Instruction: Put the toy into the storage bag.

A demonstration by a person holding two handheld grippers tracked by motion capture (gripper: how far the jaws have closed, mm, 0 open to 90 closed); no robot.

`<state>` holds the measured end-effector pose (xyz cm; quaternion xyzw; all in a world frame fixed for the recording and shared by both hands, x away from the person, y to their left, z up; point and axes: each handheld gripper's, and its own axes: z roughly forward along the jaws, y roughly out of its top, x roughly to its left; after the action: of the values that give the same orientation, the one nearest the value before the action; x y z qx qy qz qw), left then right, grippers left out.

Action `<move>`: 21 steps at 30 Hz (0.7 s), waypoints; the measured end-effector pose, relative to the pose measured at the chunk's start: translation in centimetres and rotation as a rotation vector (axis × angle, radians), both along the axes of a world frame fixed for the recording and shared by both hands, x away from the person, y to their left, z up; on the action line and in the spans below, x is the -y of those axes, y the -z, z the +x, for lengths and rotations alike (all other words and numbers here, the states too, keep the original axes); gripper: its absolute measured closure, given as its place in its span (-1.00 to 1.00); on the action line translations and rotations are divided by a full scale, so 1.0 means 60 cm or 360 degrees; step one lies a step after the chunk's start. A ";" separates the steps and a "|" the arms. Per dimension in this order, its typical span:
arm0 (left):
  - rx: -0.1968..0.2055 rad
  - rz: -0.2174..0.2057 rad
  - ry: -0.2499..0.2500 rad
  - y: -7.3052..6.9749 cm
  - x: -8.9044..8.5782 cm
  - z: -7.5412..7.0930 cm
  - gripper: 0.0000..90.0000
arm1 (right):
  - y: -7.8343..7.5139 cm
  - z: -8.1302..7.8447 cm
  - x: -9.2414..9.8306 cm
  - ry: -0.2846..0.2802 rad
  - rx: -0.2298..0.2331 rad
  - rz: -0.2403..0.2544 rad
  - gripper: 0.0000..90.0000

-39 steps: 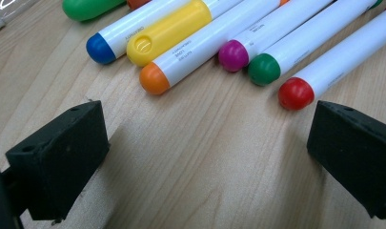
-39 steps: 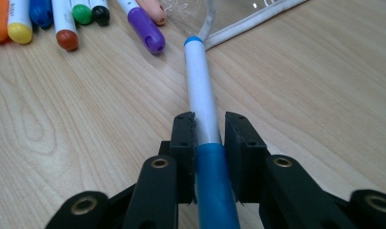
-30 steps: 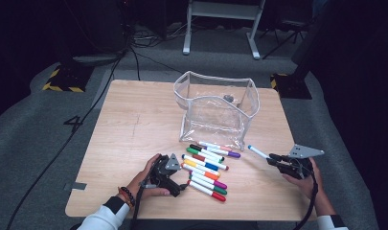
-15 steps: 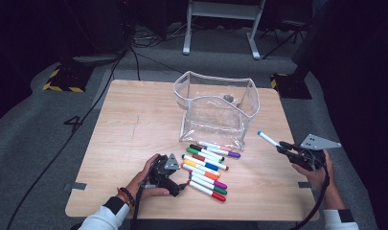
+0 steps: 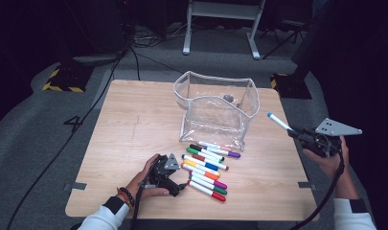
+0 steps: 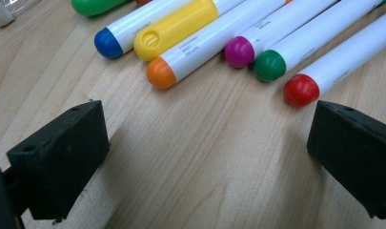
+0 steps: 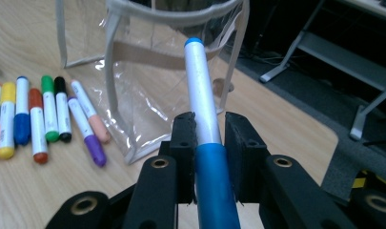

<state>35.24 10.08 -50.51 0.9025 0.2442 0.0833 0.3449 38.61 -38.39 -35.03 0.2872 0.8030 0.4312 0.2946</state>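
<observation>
My right gripper (image 5: 294, 133) (image 7: 204, 125) is shut on a blue-capped white marker (image 5: 279, 121) (image 7: 200, 95), held in the air off the table's right edge and pointing toward the clear plastic pouch (image 5: 215, 110) (image 7: 147, 71). The pouch stands upright and open at the table's middle back. A row of coloured markers (image 5: 206, 167) (image 6: 238, 38) lies in front of it. My left gripper (image 5: 175, 184) (image 6: 205, 138) rests on the table at the row's left end, open, its jaws wide apart with bare wood between them.
The wooden table (image 5: 134, 124) has free room on its left half. A small dark object (image 5: 228, 98) lies inside the pouch. Cables and a metal stand (image 5: 220, 19) are on the floor behind the table.
My right gripper has risen with the blue marker and shifted right, from just above the table to beyond its right edge. The left gripper has stayed put.
</observation>
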 end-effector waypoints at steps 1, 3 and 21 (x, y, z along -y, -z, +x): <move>0.0000 0.0000 0.0000 0.000 0.000 0.000 -0.99 | -0.011 0.003 -0.002 -0.0006 0.0017 -0.0004 0.65; 0.0000 0.0001 0.0001 0.000 0.000 0.000 -0.99 | -0.027 0.007 -0.006 -0.0011 0.0037 -0.0012 0.65; 0.0000 0.0001 0.0000 0.000 0.000 0.000 -0.99 | -0.124 0.092 -0.121 -0.0188 0.0073 -0.0033 0.65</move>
<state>35.25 10.09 -50.50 0.9026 0.2441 0.0834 0.3446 44.12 -31.12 -27.58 0.2262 0.8160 0.4460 0.2900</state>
